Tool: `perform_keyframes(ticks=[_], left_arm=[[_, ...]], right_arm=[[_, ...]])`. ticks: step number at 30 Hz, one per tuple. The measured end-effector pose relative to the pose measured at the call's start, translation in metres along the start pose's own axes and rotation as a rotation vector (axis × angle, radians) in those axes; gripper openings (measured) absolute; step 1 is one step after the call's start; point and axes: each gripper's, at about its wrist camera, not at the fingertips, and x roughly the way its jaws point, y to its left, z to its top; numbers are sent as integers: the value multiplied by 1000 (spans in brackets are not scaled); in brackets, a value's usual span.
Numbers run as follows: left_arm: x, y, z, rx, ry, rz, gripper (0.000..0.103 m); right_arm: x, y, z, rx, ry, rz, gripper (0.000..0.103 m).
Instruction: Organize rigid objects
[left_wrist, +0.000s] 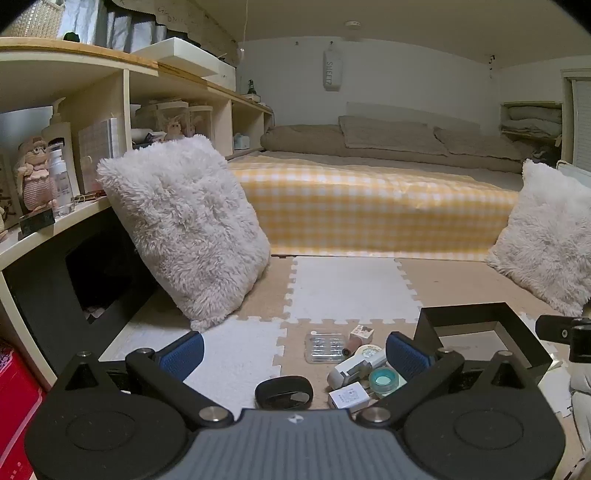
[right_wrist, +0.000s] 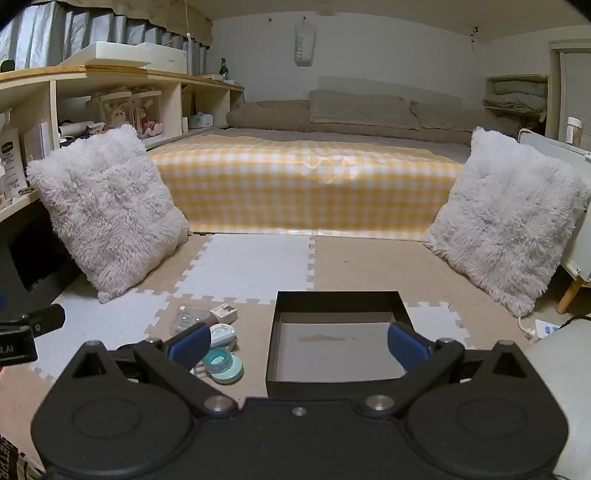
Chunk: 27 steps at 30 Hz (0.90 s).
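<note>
Clutter (left_wrist: 351, 365) sits at nine o'clock of the empty box (right_wrist: 334, 347) — both tools, left (left_wrist: 295, 350) and right (right_wrist: 297, 341), gape wide; take one item squarely.

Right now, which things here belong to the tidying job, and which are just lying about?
For the job:
- black box, nothing in it
- teal jar
- clear case
- white charger
- black oval case

Just lying about:
- fluffy pillows
- yellow checked bed cover
- shelf clutter

dim indoor light | sharp focus | fisheye bending, dark corners
</note>
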Motion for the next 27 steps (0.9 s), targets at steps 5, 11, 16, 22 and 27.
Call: perform_keyframes(ticks=[5, 11, 16, 22, 27], left_arm=[[0, 0, 0, 4, 0, 3, 103], [0, 0, 0, 2, 1, 2, 103], [0, 0, 0, 3, 3, 1, 103], [0, 0, 0, 2, 3, 2, 103], [0, 0, 0, 3, 3, 1, 103]], right_arm=[[0, 0, 1, 6, 2, 4, 103], [-1, 1, 1, -3, 2, -1, 103], [-1, 1, 1, -5, 2, -3, 103], [-1, 1, 1, -6, 1, -4, 103], [-1, 1, 1, -7, 1, -4, 103]])
